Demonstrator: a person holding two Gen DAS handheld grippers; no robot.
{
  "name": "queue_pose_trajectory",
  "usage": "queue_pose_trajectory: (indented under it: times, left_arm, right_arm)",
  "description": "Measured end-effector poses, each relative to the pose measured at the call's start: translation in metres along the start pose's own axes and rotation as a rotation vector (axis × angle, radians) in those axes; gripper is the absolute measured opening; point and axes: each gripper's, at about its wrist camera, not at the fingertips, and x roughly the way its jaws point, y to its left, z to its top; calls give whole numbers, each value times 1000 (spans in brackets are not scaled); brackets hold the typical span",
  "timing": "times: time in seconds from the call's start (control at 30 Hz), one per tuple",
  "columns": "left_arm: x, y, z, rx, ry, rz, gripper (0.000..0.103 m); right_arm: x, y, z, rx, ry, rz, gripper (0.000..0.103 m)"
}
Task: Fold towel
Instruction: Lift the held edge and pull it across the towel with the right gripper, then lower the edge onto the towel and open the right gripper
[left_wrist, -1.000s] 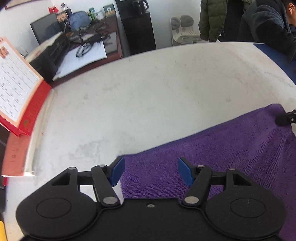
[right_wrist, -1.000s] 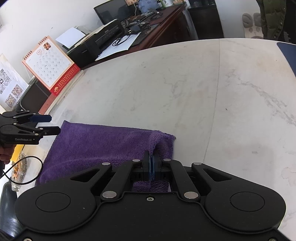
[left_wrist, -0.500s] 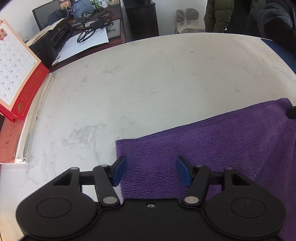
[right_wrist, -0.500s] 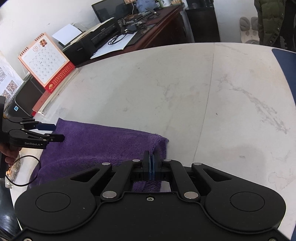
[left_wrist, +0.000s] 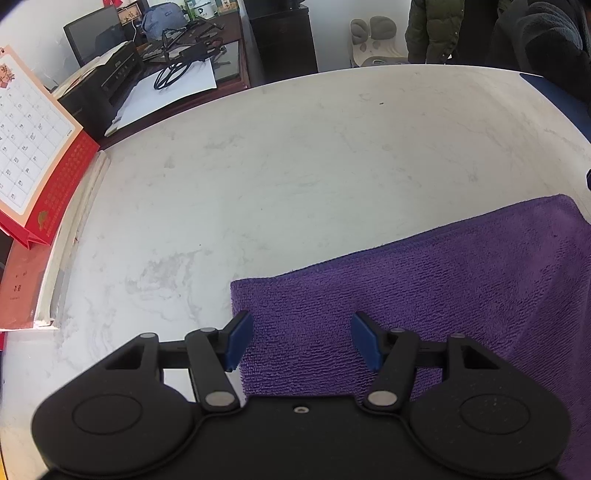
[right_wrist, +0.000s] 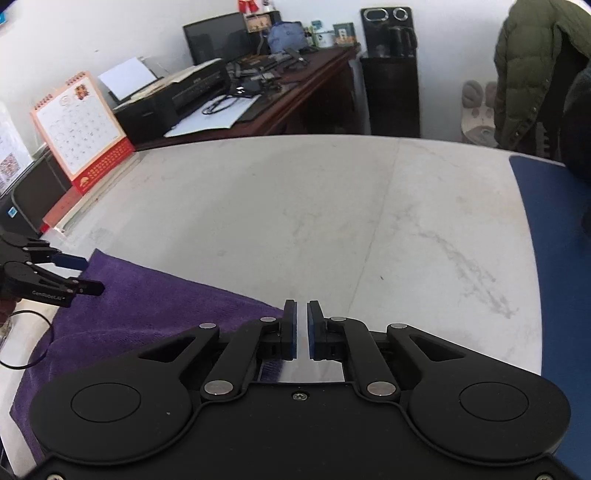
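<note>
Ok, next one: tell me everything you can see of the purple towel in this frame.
The purple towel is a looped, terry-like cloth lying flat on the pale marble-look table, its far edge straight and doubled, which suggests a fold. The left gripper hovers open over its near-left corner; contact cannot be told. The right gripper, jaws opening with a narrow gap and nothing between them, sits just beyond the towel's right end.
</note>
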Motion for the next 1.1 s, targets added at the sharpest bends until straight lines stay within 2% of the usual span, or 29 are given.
queue_pose_trajectory:
  times: [0.1, 0.2, 0.37, 0.57, 0.63, 0.83, 0.9, 0.97, 1.1]
  left_arm:
    - [0, 0, 0, -2, -3, 1, 58]
    - [0, 0, -1, -9, -6, -1, 58]
    - [0, 3, -4, -24, -17, -10, 59]
    - [-1, 6, -5, -40, -33, -15, 58]
    - [-6, 6, -6, -37, -45, 5, 57]
    - [-40, 9, -19, -74, -102, 9, 57]
    - [-53, 7, -27, -75, -115, 10, 57]
    - [-66, 4, -38, -76, -130, 2, 57]
    - [-84, -3, -60, -85, -139, -10, 57]
  right_arm:
    - [10, 24, 2, -91, 22, 68, 6]
    - [24, 40, 0, -150, 55, 94, 6]
    - [40, 36, 0, -179, 86, 39, 5]
    - [37, 15, 3, -144, 65, -17, 5]
    - [29, 15, 5, -129, 51, -41, 5]
    - [-16, 15, -5, -43, 31, -23, 7]
    - [-34, 16, -14, -2, 41, 3, 7]
    - [-50, 22, -27, 27, 60, 36, 13]
    - [-76, 39, -60, 66, 118, 87, 15]
